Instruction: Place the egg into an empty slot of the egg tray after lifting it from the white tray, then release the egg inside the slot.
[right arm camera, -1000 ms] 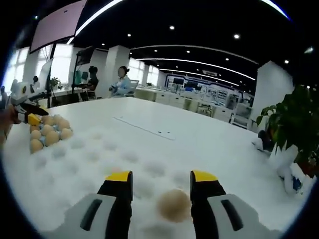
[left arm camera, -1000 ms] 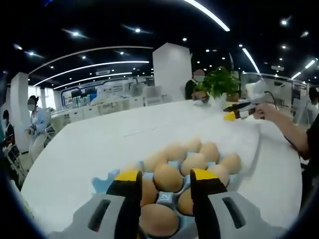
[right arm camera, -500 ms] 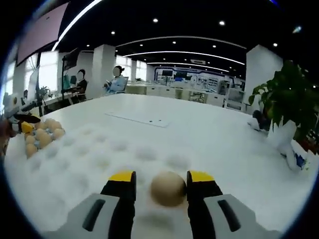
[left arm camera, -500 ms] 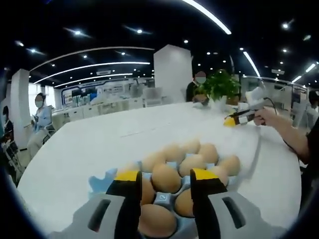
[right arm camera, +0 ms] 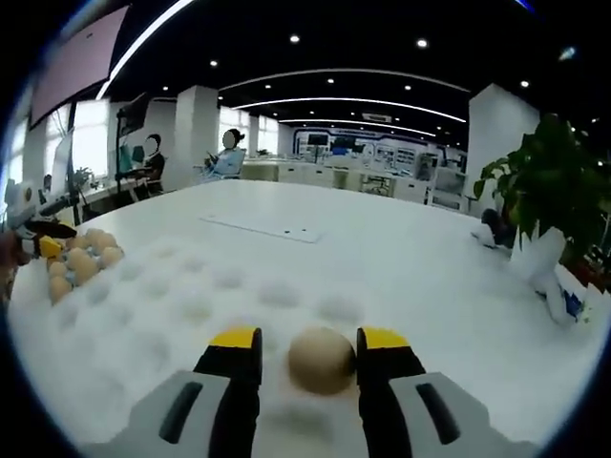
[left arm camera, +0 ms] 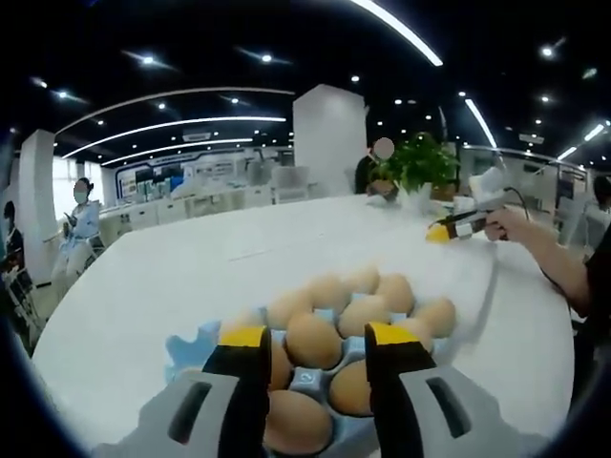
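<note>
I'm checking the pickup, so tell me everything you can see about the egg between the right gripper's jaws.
The egg is tan, smooth and looks whole. It sits between the right gripper's two yellow-tipped jaws, close to both, over the dimpled white tray. Firm contact and whether it is lifted can't be told.

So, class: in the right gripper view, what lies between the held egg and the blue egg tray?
Only the white tray, its empty dimples running from the egg in the right tongs to the egg tray.
</note>
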### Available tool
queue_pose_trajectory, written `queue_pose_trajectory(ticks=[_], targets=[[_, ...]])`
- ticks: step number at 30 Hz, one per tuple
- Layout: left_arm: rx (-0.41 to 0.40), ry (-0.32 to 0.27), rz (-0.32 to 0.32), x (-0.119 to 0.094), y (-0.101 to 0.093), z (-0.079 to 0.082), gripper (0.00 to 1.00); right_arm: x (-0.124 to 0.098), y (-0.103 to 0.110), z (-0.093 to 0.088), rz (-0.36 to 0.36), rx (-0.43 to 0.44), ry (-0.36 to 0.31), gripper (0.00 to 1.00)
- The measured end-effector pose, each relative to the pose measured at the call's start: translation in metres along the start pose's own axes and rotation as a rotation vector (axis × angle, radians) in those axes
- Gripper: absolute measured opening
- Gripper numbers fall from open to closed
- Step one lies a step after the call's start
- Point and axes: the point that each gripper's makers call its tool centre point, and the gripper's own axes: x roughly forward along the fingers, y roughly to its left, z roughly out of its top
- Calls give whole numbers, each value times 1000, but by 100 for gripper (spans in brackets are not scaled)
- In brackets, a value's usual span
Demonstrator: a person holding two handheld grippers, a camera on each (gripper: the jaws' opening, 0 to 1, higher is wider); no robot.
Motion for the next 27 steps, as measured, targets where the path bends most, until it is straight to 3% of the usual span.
queue_pose_trajectory(ticks=[27], targets=[[8,19,-30,5,-7,-1,42,-6,-6,2,-29,-25,1,28]])
